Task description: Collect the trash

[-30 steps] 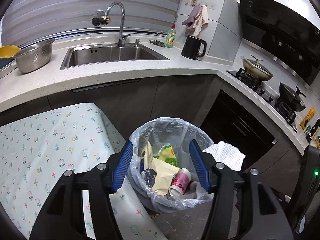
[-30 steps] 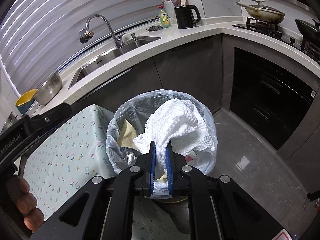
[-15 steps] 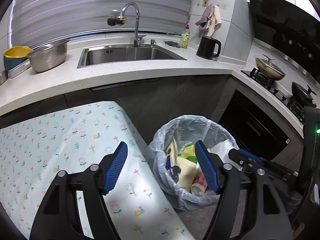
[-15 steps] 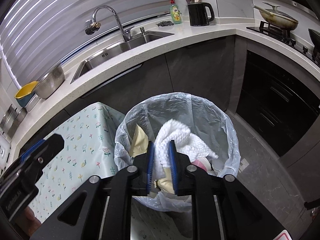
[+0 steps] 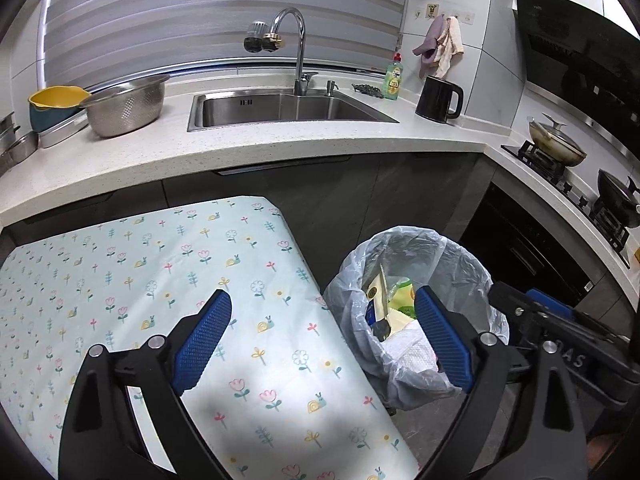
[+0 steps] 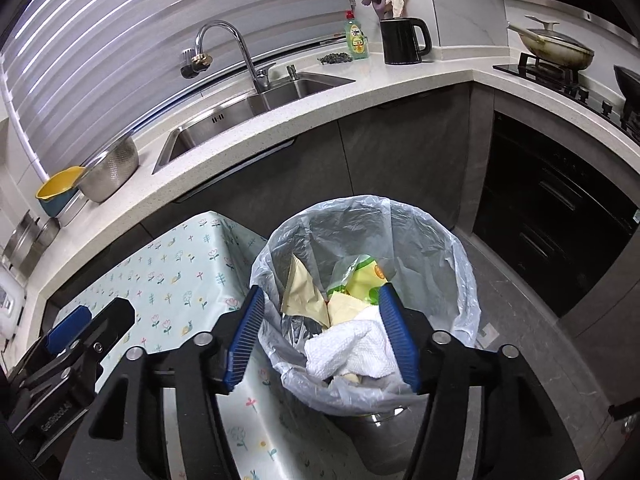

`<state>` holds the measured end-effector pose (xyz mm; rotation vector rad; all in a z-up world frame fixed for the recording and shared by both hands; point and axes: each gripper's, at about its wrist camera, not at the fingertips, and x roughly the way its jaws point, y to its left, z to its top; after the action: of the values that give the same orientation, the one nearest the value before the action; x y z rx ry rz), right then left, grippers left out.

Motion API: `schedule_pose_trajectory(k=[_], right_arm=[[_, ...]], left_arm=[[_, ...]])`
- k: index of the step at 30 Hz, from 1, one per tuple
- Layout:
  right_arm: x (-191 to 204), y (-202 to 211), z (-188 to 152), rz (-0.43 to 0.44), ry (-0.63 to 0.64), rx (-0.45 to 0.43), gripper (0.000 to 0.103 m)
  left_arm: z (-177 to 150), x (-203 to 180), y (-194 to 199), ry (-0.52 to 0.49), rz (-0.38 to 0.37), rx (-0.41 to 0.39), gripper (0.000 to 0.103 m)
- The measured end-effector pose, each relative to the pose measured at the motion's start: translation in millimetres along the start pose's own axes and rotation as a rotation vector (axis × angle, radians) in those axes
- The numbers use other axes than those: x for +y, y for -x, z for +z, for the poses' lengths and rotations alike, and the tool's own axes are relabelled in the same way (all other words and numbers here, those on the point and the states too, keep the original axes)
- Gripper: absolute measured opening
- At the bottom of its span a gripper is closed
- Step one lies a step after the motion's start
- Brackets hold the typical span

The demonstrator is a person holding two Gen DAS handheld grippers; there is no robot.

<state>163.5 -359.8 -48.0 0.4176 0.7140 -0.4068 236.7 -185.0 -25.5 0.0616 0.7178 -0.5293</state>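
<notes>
A floral tablecloth (image 5: 160, 280) is spread below the speckled countertop (image 5: 280, 148), touched by the lined trash bin (image 6: 448, 240). Both the left gripper (image 5: 320, 336) and right gripper (image 6: 320, 336) have just been opened, nothing gripped; the white towel (image 6: 352, 352) is seen lying inside.

A white speckled tabletop (image 5: 248, 152) bends round the corner of a kitchen, over dark grey cabinets (image 6: 404, 160). A steel sink (image 5: 288, 108) with a curved tap (image 5: 298, 52) sits below grey striped blinds (image 5: 200, 12). White tiles (image 5: 488, 20) cover the corner wall. A black hob (image 5: 568, 184) runs along the right. The floor (image 6: 532, 320) is grey stone. Daylight is soft and even.
</notes>
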Motion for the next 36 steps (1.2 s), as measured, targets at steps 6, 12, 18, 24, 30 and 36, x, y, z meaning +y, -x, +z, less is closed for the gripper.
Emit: schedule_pose_trajectory(k=[6,12,18,24,30,36], right_arm=[[7.8,25.1,-10.0,-0.024,0.042,0.000,0.075],[15.5,45.7,-23.6,-0.034,0.091,-0.009,0.083],[18.7,57.4,-32.0,-0.033,0.102,-0.004,0.084],[24.6,61.1,-42.3,-0.034,0.149,0.014,0.085],[23.5,65.2,-51.1,-0.034,0.138,0.028,0.096],[24.6,69.4,-58.7,-0.048,0.166,0.018,0.096]], left_arm=[[-7.9,6.3,18.3,0.010,0.025,0.003,0.093],[-15.9,12.4,34.9,0.020,0.052,0.011,0.094],[-23.1,16.0,47.2,0.020,0.072,0.015,0.094],[-33.2,17.7,57.2,0.009,0.101,0.026,0.094],[-45.5,15.7,61.5,0.005,0.095,0.052,0.094],[-57.4,12.5,64.2,0.007,0.098,0.069,0.094]])
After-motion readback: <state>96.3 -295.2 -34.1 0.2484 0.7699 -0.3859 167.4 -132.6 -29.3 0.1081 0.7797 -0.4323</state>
